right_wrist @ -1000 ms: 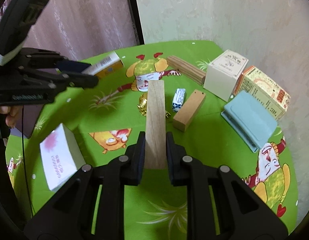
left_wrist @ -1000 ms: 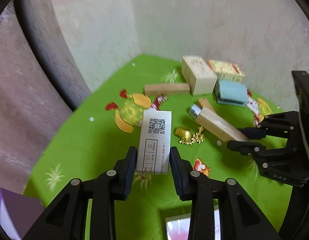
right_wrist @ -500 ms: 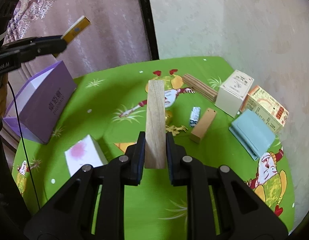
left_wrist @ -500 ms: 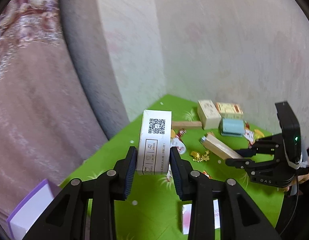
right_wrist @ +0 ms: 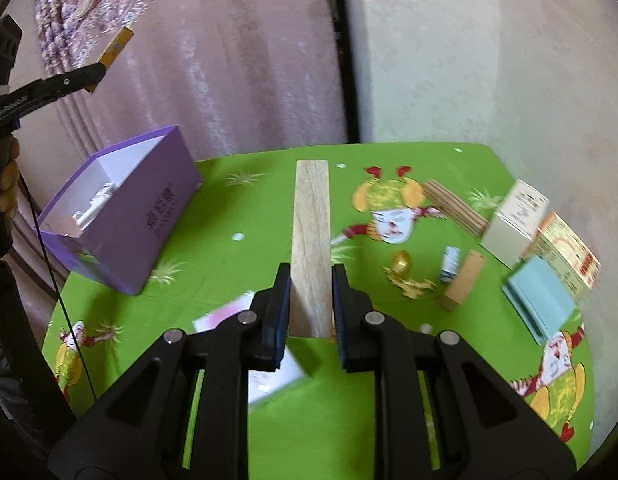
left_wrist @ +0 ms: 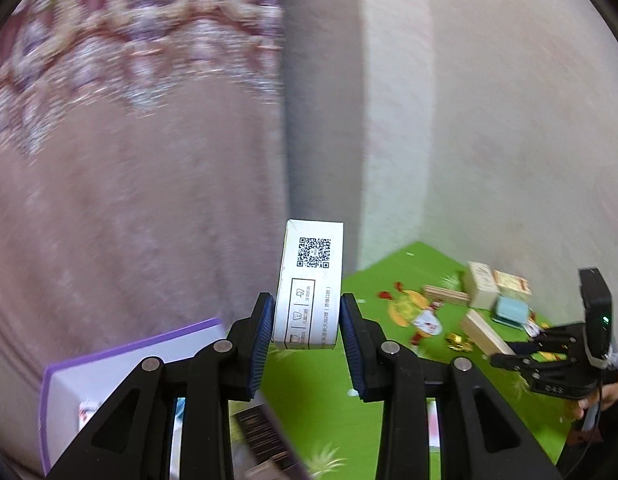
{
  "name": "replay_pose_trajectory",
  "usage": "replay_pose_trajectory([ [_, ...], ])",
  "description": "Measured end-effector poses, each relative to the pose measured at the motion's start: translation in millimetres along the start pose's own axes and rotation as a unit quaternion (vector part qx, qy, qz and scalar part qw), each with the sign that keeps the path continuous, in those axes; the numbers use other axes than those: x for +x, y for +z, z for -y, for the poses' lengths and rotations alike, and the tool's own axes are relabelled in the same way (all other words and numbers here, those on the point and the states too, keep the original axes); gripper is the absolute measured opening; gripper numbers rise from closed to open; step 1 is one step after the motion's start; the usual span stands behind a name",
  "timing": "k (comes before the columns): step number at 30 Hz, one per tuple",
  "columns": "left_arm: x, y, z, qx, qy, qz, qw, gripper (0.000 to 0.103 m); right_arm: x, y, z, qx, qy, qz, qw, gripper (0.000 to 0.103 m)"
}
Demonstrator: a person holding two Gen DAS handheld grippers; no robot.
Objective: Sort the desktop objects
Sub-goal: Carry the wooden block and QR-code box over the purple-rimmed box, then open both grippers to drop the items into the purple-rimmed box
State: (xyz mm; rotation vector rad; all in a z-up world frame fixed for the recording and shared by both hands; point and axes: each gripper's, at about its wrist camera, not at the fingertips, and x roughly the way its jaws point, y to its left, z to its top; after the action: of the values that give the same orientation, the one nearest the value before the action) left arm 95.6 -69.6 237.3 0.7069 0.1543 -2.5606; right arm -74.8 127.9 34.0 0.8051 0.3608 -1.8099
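Pink curtain and pale wall fill the left wrist view; at lower centre the left gripper [left_wrist: 307, 326] is clamped on a white QR-code carton [left_wrist: 311, 286], above an open purple box [left_wrist: 121, 364] at lower left. On the green cartoon tablecloth [right_wrist: 237, 272] in the right wrist view, the right gripper [right_wrist: 311, 300] at centre pinches a wooden block [right_wrist: 311, 248], the purple box at left.

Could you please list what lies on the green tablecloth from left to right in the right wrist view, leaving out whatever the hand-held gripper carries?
Purple box → gold trinket → small blue-and-white packet → short wooden block → white carton → light blue case.
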Motion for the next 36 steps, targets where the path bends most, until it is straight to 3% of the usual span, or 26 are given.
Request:
replay_pose_trajectory([
  [7, -11.3, -14.2, -50.3, -0.063, 0.052, -0.004, 0.9967, 0.034, 8.8, 18.9, -51.6, -0.043, 0.033, 0.004, 0.998, 0.022],
  [20, -30.3, -43.8, -110.4, -0.143, 0.126, -0.017, 0.9815, 0.034, 33.4, 50.7, -161.3, -0.134, 0.095, -0.001, 0.986, 0.022],
  [30, -32.1, -57.7, -128.3, -0.168, 0.142, -0.02, 0.9754, 0.034, 65.4, 63.0, -234.2, -0.174, 0.14, -0.017, 0.975, 0.022],
  [36, -32.5, -60.8, -128.3, -0.173, 0.141, -0.022, 0.9745, 0.035, 90.6, 77.2, -252.9, -0.174, 0.157, -0.001, 0.972, 0.022],
])
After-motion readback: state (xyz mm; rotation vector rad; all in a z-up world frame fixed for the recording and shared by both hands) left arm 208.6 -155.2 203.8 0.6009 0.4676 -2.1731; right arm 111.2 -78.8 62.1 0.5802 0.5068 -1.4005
